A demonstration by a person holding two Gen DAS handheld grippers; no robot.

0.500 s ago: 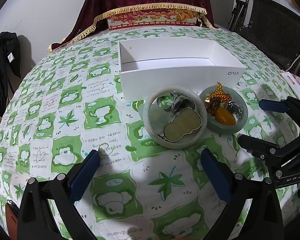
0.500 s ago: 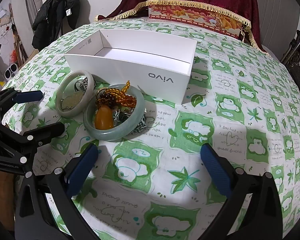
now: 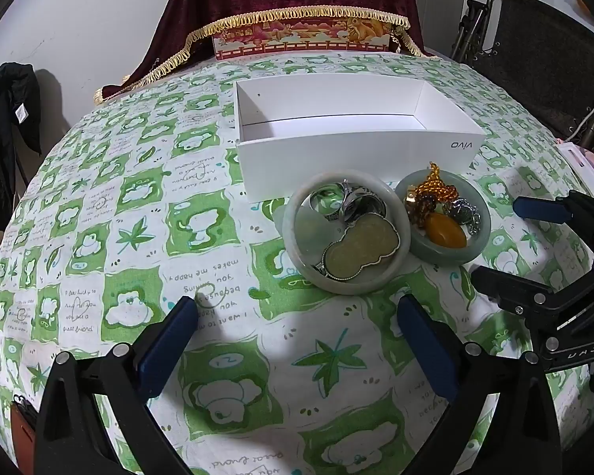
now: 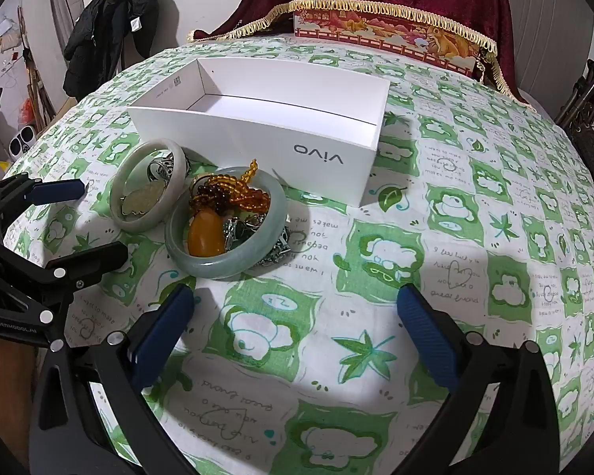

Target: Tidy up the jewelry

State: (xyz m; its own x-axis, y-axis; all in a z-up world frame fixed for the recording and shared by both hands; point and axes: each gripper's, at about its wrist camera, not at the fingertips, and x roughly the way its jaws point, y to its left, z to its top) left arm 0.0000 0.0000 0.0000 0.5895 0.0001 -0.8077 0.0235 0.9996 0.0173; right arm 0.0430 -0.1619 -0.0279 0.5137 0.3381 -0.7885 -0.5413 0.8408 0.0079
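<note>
A green-patterned surface [image 3: 202, 221] carried two jewelry-filled bangles [image 3: 346, 231] [image 4: 225, 233] just beyond both grippers' wide-open, empty jaws. The white box [image 3: 356, 158] behind them lay empty; sorting was judged unstarted.

Probably a home: patterned tablecloth [image 3: 138, 237], hanging black jacket [image 4: 107, 27], folding chair [image 3: 534, 59]

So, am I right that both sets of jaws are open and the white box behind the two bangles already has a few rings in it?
Not quite: the white box is empty, as the right wrist view shows. The rings lie inside the paler bangle. Both sets of jaws are open, and the box does sit behind the two bangles.
</note>
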